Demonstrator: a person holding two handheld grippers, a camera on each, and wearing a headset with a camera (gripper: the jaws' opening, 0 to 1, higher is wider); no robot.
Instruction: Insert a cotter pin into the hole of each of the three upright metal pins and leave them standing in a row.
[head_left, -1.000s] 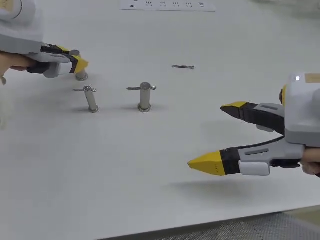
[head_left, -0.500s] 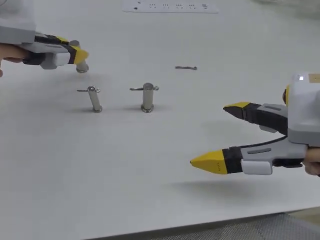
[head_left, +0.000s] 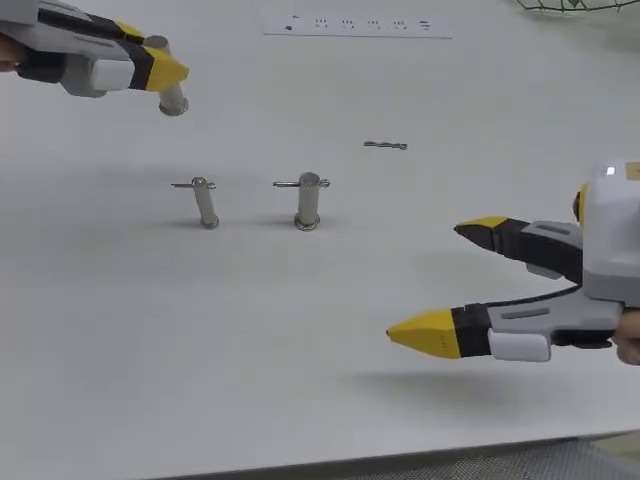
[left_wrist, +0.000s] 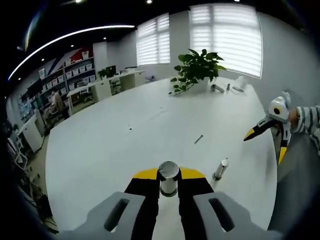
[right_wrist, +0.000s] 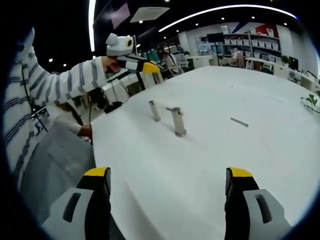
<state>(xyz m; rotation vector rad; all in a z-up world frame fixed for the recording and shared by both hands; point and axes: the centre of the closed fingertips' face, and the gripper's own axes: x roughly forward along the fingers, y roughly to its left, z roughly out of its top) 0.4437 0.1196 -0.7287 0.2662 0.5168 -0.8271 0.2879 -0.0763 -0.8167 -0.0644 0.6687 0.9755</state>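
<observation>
Trainee: Where is the third short silver metal pin (left_wrist: 169, 179)?

Fitter: Clamped between the jaws of the left hand-held gripper (head_left: 160, 70), held clear of the white counter (head_left: 300, 340) near its far left corner. It looks solid, stiff and smooth, so it could slip or swivel. A grip across the mid-shaft, clear of the hole, seems best.

Trainee: And the loose thin wire cotter pin (head_left: 385, 146)?

Fitter: Flat toward the far edge, apart from the two standing silver pins (head_left: 308, 200) (head_left: 205, 202) already cottered. It is probably light, springy and easily bent, so taking it by one end looks wise. The right hand-held gripper (head_left: 428, 282) hangs wide open and empty by the near right corner.
</observation>
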